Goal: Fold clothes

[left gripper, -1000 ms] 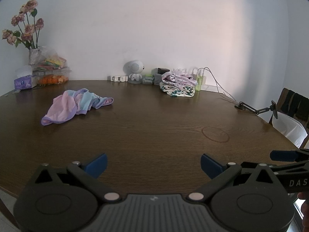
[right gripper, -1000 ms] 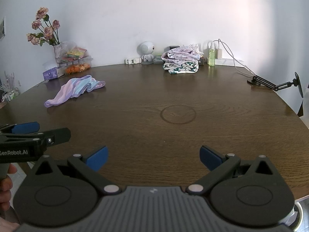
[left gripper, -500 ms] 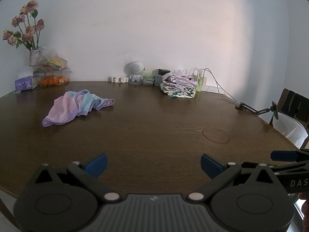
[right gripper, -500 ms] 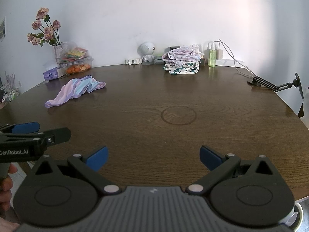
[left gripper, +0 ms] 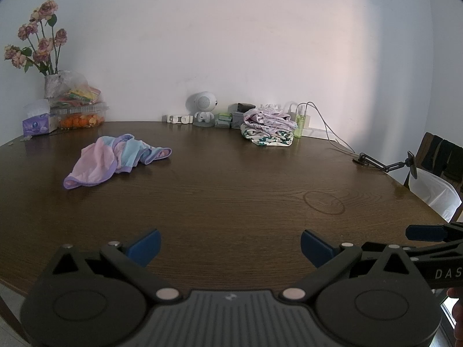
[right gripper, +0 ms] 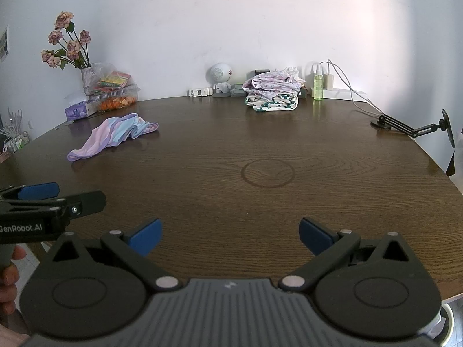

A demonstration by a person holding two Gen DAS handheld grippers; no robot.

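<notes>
Two handheld grippers hover side by side over the near edge of a round, dark wooden table [left gripper: 231, 190]. The left gripper [left gripper: 230, 244] has its blue-padded fingers spread wide apart, with nothing between them. The right gripper [right gripper: 230, 232] is spread just as wide and is also empty. In the right wrist view, part of the person's hand [right gripper: 10, 277] wraps the left tool's handle at the lower left edge.

Ahead and to the left of both grippers, well apart from them, a crumpled pastel garment [left gripper: 115, 160] in pink, lilac and pale blue lies loose on the tabletop. Farther ahead, near the wall and slightly right of centre, sits a stack of folded clothes [left gripper: 269, 131], a floral print on top and a white piece with green shapes below.

Along the wall, just left of the stack, stands a small white round-headed robot figure [left gripper: 204, 110]. A green bottle [right gripper: 318, 86] stands just right of the stack, beside white chargers with trailing cables. At the far left are a vase of faded pink roses [left gripper: 37, 46], a clear box of snacks [left gripper: 79, 112] and a purple tissue box [left gripper: 37, 123]. A black jointed stand [right gripper: 413, 125] rests at the table's right edge. A faint ring mark [right gripper: 267, 172] shows in the wood ahead of the right gripper.
</notes>
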